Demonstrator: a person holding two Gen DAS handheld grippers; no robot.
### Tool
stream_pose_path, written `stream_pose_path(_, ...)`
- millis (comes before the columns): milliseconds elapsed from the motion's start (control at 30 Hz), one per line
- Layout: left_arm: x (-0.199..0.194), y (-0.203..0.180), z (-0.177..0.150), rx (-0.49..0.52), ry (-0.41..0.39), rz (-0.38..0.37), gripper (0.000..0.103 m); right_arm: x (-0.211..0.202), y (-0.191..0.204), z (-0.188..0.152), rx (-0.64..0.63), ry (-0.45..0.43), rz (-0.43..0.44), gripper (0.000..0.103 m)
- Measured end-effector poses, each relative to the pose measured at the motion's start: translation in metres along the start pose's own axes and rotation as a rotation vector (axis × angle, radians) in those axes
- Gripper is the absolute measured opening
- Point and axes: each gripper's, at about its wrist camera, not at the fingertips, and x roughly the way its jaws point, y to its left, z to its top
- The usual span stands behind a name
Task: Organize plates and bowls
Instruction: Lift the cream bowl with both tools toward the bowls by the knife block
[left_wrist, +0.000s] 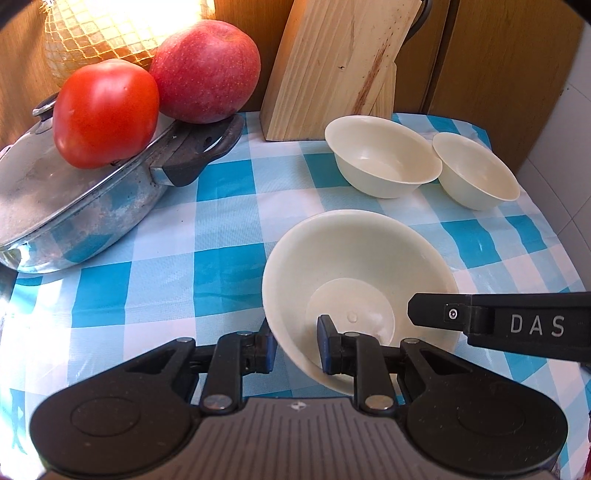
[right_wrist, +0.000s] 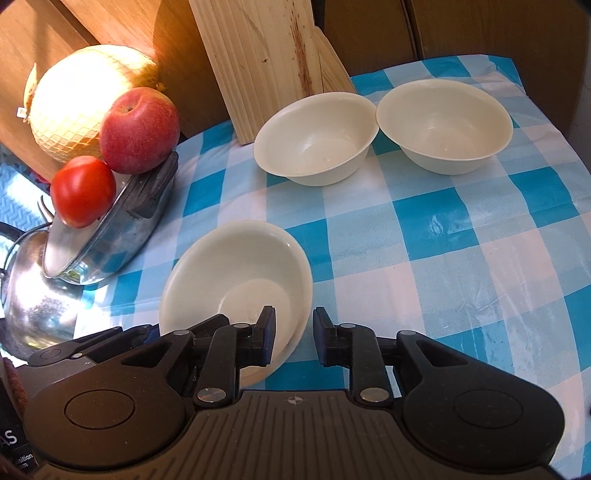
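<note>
Three cream bowls stand on the blue-checked tablecloth. The nearest bowl (left_wrist: 354, 266) sits tilted in front of both grippers; it also shows in the right wrist view (right_wrist: 236, 273). My left gripper (left_wrist: 295, 345) is open, its jaws straddling this bowl's near-left rim. My right gripper (right_wrist: 293, 338) is open, its jaws straddling the same bowl's right rim; its body shows in the left wrist view (left_wrist: 517, 325). Two more bowls stand side by side at the back: one (right_wrist: 314, 140) by the cutting board, one (right_wrist: 443, 125) to its right.
A steel pan with lid (left_wrist: 74, 206) stands at the left, with a tomato (left_wrist: 105, 112) and an apple (left_wrist: 205, 70) on it and a netted melon (right_wrist: 81, 103) behind. A wooden cutting board (left_wrist: 332, 66) leans against the back wall. The table edge (right_wrist: 569, 147) runs along the right.
</note>
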Motion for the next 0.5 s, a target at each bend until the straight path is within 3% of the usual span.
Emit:
stream_pose_path(100, -0.001, -0.001, 0.001, 0.014, -0.008, 0.007, 0.017, 0.000, -0.002, 0.002, 0.009, -0.004, -0.002, 0.036)
stream_pose_path(500, -0.020, 0.015, 0.006, -0.054, -0.043, 0.002, 0.024, -0.007, -0.007, 0.002, 0.026, -0.025, 0.007, 0.040)
